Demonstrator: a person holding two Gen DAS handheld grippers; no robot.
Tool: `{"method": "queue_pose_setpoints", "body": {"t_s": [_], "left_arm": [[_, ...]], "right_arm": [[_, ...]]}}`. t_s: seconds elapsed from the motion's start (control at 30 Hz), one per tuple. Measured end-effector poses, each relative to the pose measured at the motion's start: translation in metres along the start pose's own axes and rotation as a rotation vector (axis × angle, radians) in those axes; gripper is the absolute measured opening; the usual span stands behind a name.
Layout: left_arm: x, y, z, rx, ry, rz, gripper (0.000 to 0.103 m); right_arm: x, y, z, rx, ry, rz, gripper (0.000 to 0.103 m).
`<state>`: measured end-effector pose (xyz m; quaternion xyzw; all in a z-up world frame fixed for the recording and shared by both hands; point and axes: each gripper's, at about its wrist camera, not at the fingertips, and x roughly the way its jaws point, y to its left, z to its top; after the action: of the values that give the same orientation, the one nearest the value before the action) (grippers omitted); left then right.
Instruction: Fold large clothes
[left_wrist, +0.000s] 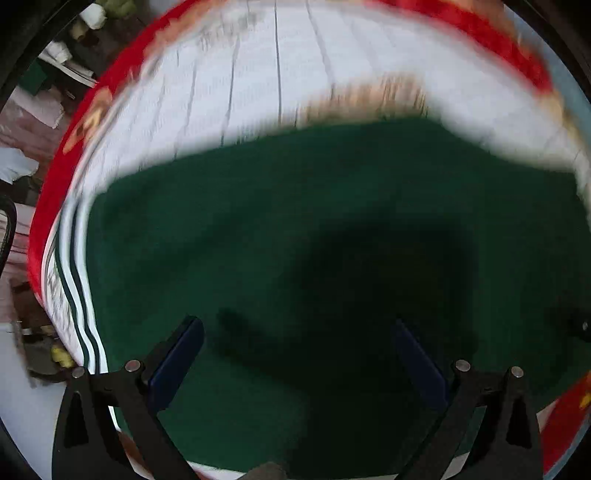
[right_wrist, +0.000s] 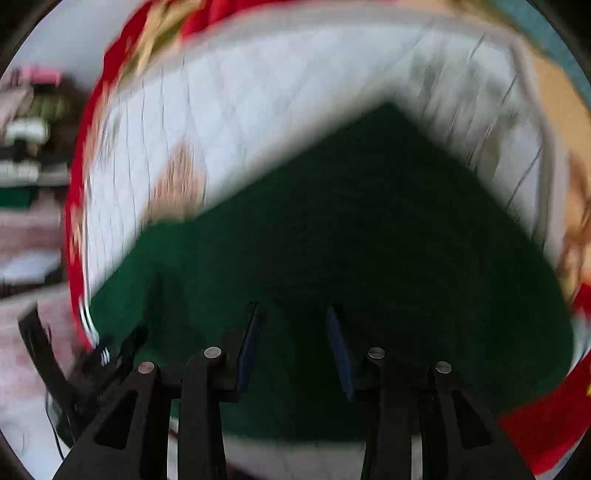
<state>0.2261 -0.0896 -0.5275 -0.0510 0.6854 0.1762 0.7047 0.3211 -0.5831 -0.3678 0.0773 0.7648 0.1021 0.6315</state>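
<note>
Lying flat across mattress (left_wrist: 258, 74): green garment (left_wrist: 295, 221).

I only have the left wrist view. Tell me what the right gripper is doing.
Observer: The right gripper is open, with nothing between its fingers, over the green garment.
Operator: Report its opening against the left one.
Observer: Narrower than the left gripper.
Operator: Describe the garment's far edge there.
Observer: It rises to a corner against the white quilted cover; the picture is blurred.
</note>
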Motion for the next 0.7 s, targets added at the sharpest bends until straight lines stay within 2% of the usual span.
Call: {"method": "queue_pose_setpoints", "body": {"t_s": [0.03,0.07,0.1,0.17,0.23,0.33,0.4,0.5,0.57,0.63,0.7], "left_arm": [[0.018,0.002,-0.005,0.001,0.035,0.032,0.103],[0.034,0.009,-0.009,-0.018,0.058,0.03,0.103],[0.041,0.018,-0.011,-0.053,0.062,-0.011,0.103],[0.04,0.024,-0.007,-0.082,0.062,-0.025,0.103],[0.029,0.022,-0.003,-0.065,0.047,-0.003,0.103],[-0.003,0.013,0.002,-0.051,-0.023,-0.028,0.103],[-0.022,0.001,0.005,-0.026,-0.058,-0.065,0.103],[-0.036,-0.028,0.006,0.015,-0.099,-0.096,0.103],[-0.033,-0.047,0.005,0.039,-0.096,-0.103,0.103],[-0.025,-0.065,0.006,0.06,-0.084,-0.116,0.103],[-0.016,-0.08,0.006,0.079,-0.079,-0.096,0.103]], "right_arm": [[0.021,-0.001,-0.007,0.001,0.031,-0.036,0.04],[0.035,-0.007,-0.009,0.014,0.026,-0.067,0.034],[0.043,-0.013,-0.007,0.044,0.017,-0.073,0.028],[0.048,-0.027,0.001,0.136,0.03,-0.027,0.027],[0.048,-0.025,0.009,0.119,0.065,-0.029,0.027],[0.03,-0.035,-0.005,0.104,-0.003,0.075,0.037],[-0.001,-0.059,-0.033,0.127,-0.119,0.159,0.063],[-0.034,-0.115,-0.074,0.258,-0.27,0.188,0.079],[-0.042,-0.172,-0.101,0.441,-0.334,0.194,0.079],[-0.032,-0.214,-0.12,0.589,-0.371,0.206,0.079],[-0.013,-0.235,-0.119,0.633,-0.396,0.278,0.079]]}}
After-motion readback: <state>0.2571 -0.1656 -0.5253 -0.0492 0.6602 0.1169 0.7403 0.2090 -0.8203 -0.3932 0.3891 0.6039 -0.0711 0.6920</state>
